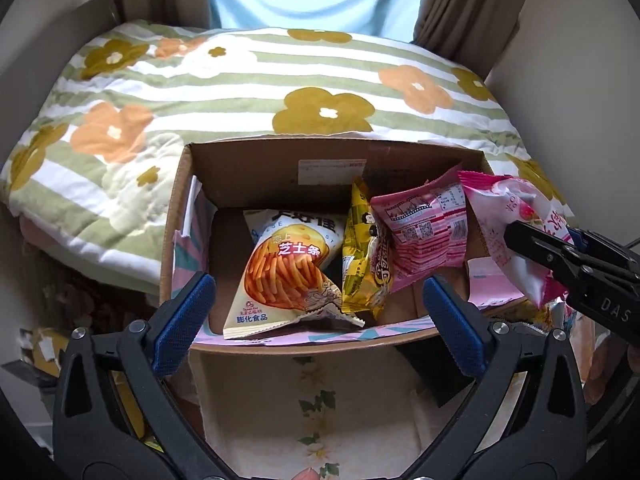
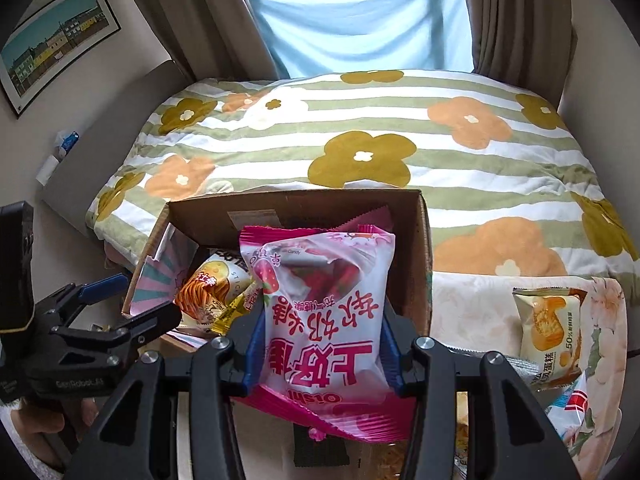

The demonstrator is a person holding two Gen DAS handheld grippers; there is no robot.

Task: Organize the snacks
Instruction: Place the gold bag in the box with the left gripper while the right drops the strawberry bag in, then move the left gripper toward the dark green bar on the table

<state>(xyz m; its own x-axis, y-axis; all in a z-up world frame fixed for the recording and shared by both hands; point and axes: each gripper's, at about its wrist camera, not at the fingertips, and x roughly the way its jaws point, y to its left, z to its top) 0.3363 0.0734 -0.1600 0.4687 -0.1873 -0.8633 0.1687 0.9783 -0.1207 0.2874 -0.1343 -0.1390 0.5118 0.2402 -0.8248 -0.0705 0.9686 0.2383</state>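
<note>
An open cardboard box (image 1: 256, 168) stands at the foot of a bed and also shows in the right wrist view (image 2: 416, 240). Inside lie a cheese-stick bag (image 1: 284, 272), a yellow packet (image 1: 360, 256) and a pink packet (image 1: 424, 232). My right gripper (image 2: 320, 344) is shut on a pink and white Oishi snack bag (image 2: 320, 300) and holds it over the box's right side; the bag also shows in the left wrist view (image 1: 508, 232). My left gripper (image 1: 316, 320) is open and empty at the box's near edge.
A flowered green-striped quilt (image 2: 400, 132) covers the bed behind the box. A yellow cake packet (image 2: 552, 332) and other snack packets (image 2: 572, 404) lie on a floral cloth (image 2: 472, 300) to the box's right. Curtains (image 2: 520, 12) and a window are beyond.
</note>
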